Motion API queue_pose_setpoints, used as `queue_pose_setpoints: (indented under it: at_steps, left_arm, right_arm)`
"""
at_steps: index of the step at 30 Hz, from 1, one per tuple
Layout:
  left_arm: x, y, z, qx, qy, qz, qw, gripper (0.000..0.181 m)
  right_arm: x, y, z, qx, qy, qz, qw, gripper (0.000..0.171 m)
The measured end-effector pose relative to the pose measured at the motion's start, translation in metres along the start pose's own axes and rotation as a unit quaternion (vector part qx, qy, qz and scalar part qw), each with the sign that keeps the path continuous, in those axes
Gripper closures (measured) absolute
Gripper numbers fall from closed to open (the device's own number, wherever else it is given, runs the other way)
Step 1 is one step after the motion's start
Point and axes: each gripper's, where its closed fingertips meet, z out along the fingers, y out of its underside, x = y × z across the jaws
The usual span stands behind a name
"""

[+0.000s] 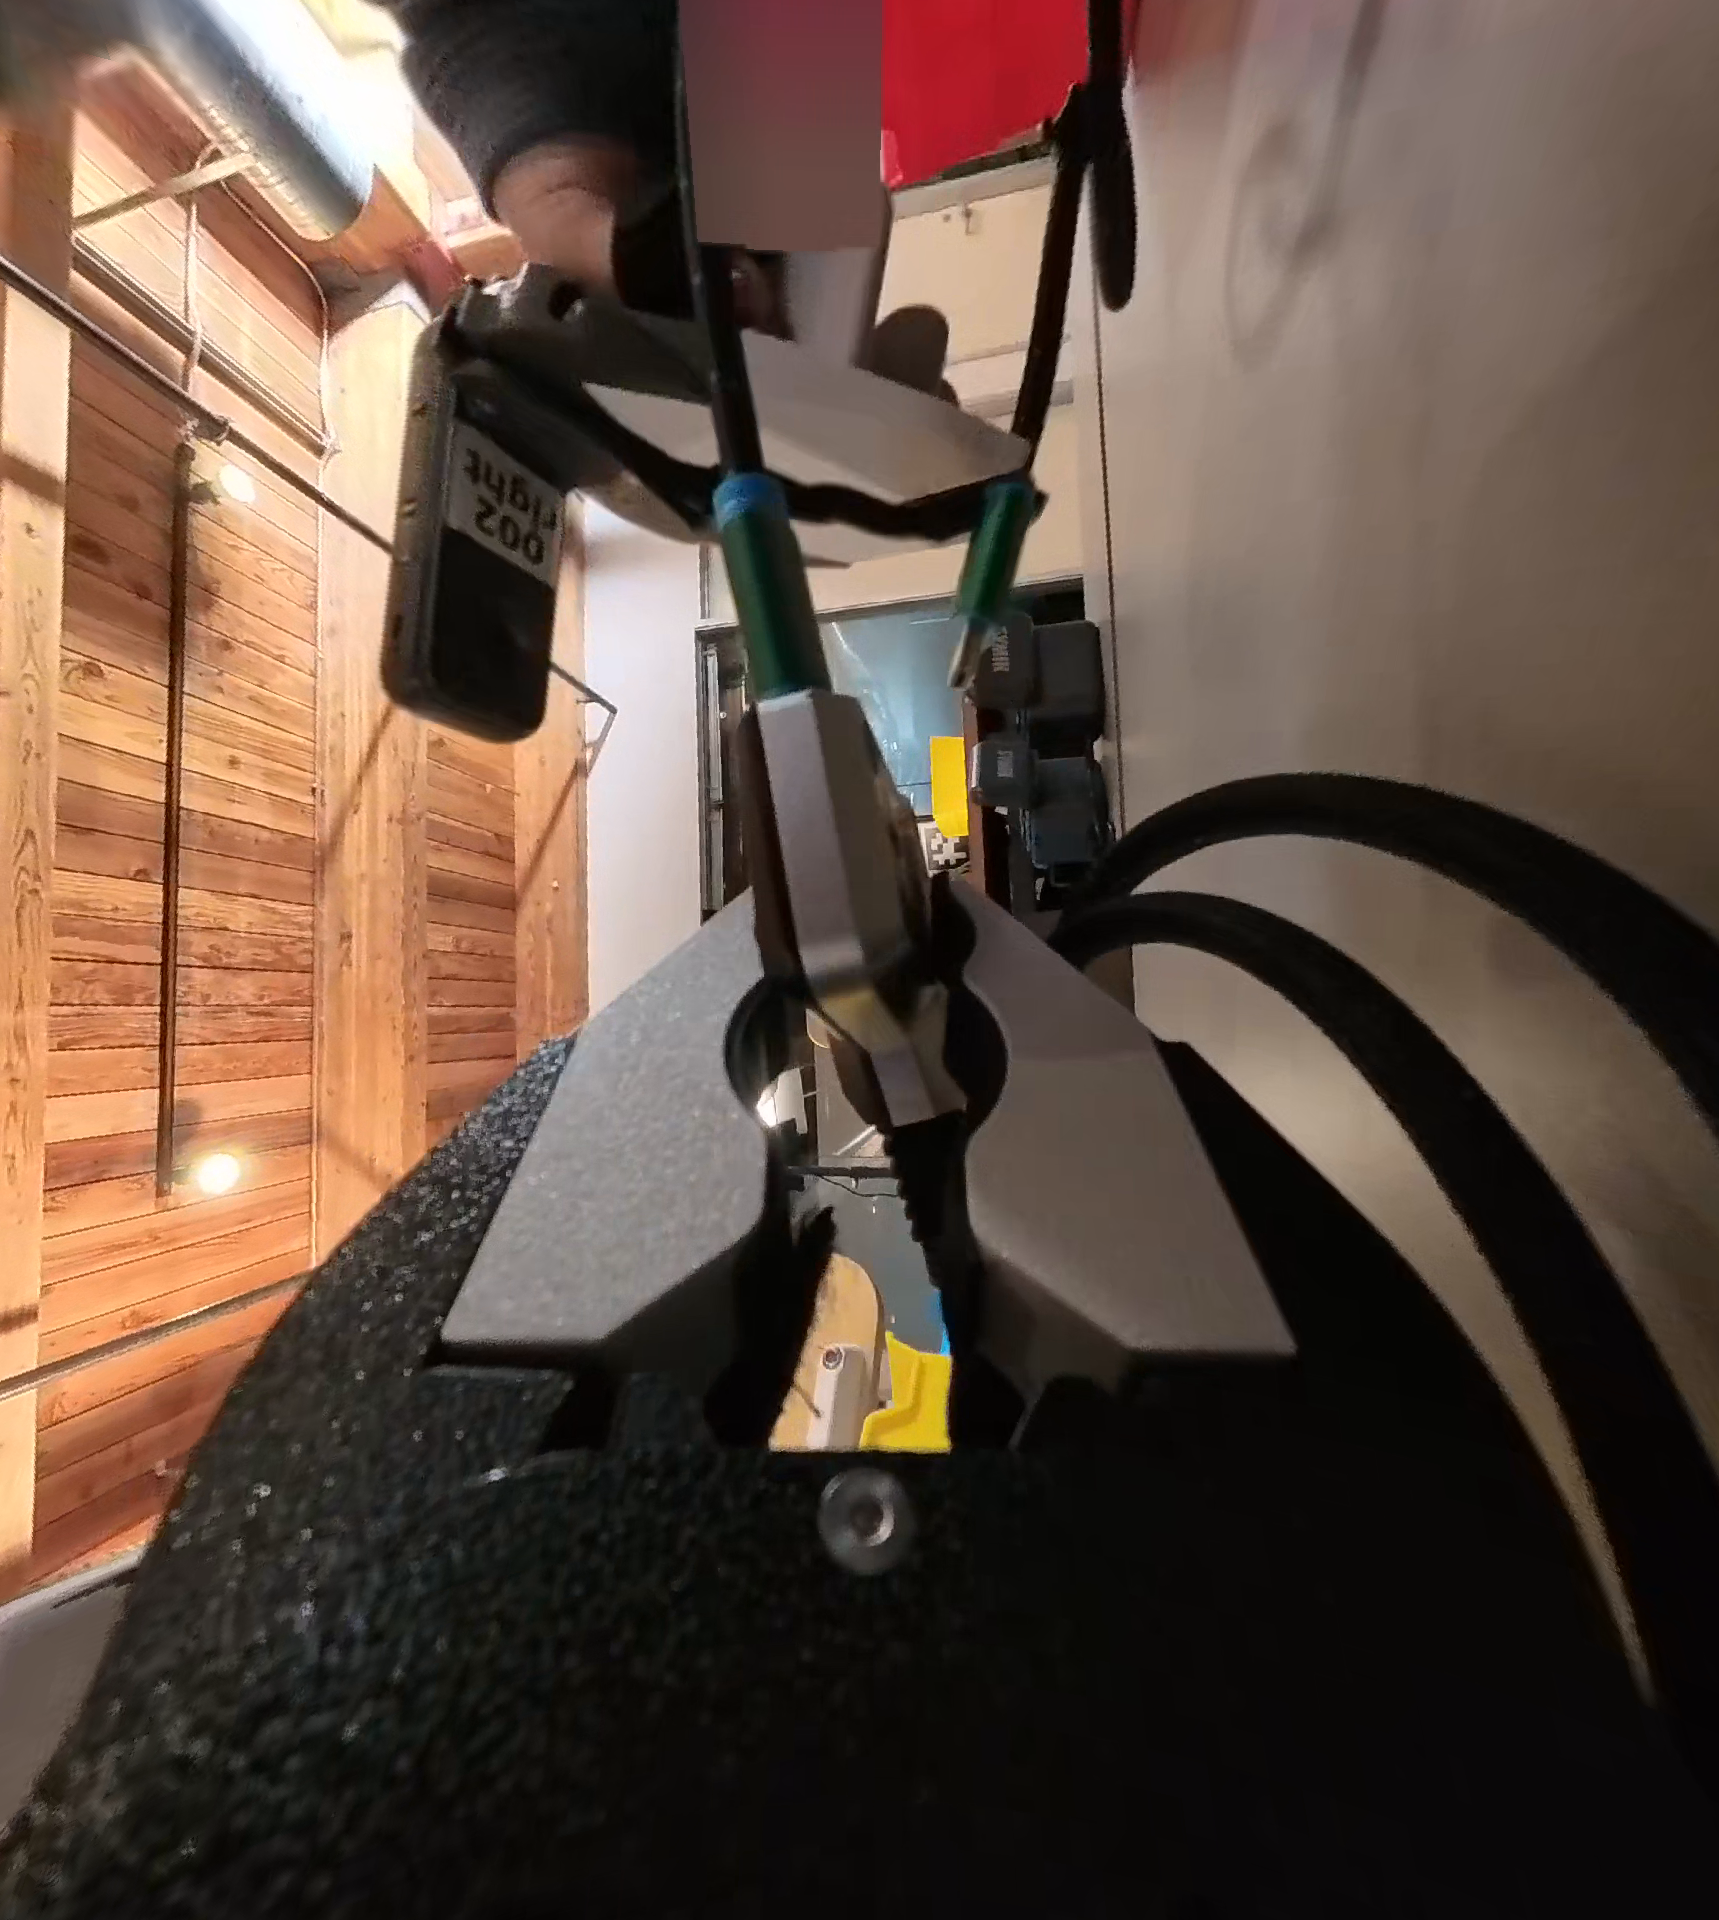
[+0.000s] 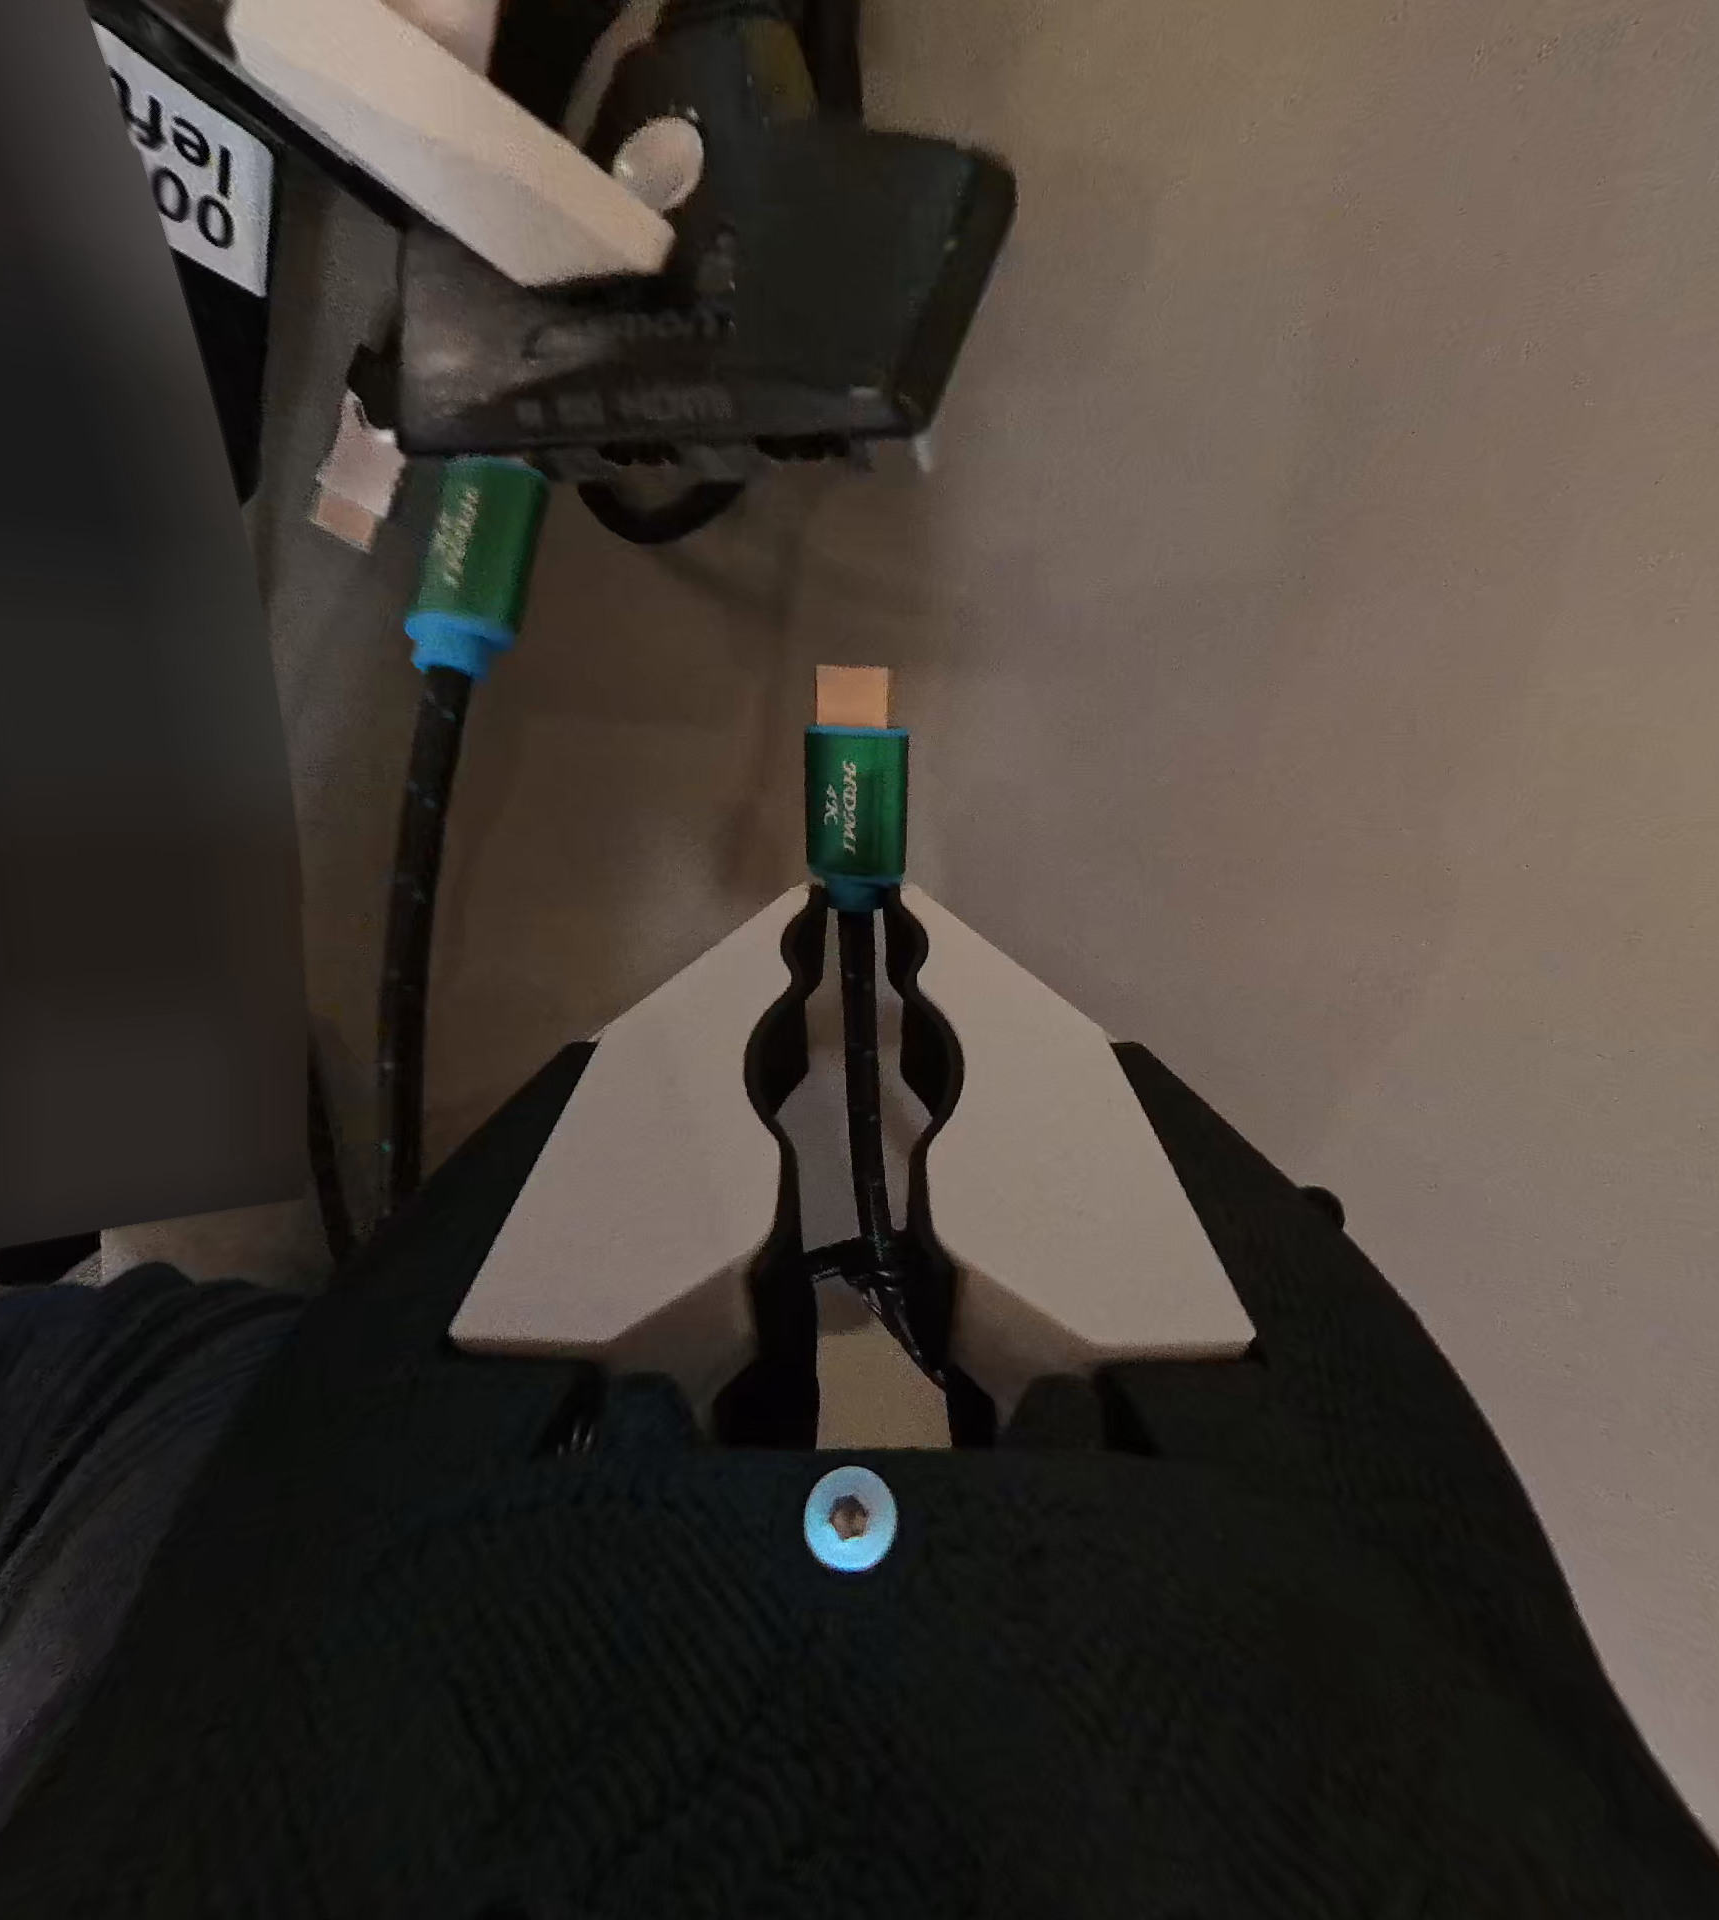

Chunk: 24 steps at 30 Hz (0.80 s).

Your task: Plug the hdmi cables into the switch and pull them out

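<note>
Switch: the grey box (image 1: 824, 831) is pinched in the left gripper (image 1: 870, 997) fingers, up off the tabletop.
Plugged cable: one green plug (image 2: 481, 551) sits in the switch.
Free cable: the other green plug (image 2: 855, 800) is just below the switch, not in yet.
Right gripper (image 2: 850, 904): fingers squeeze this cable right behind its plug.
Left to do: push it in, then pull both out.

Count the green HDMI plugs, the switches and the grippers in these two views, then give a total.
Green HDMI plugs: 2, the plugged plug seated in the switch, the free plug held just below its collar by the right gripper
Switches: 1
Grippers: 2, counting the left gripper clamped on the switch
Total: 5
</note>
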Motion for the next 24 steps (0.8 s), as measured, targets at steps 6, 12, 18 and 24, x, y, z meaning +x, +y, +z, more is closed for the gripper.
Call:
queue_pose_setpoints:
  at_steps: [6,12,18,24]
  left_arm:
    - [0.000,-0.006,0.000,0.007,0.000,0.027,1.000,0.158]
    - [0.003,-0.012,0.000,0.016,0.005,0.032,0.999,0.158]
    - [0.005,-0.011,0.000,0.015,0.008,0.033,0.999,0.158]
    - [0.007,-0.012,0.001,0.016,0.010,0.040,0.999,0.158]
  right_arm:
    - [-0.015,-0.013,-0.001,0.020,-0.029,-0.022,0.999,0.162]
    - [-0.016,-0.015,-0.007,0.038,-0.036,-0.021,0.998,0.162]
    - [-0.011,-0.017,-0.007,0.040,-0.024,-0.010,0.999,0.162]
    - [-0.012,-0.016,-0.004,0.029,-0.027,-0.001,0.999,0.162]
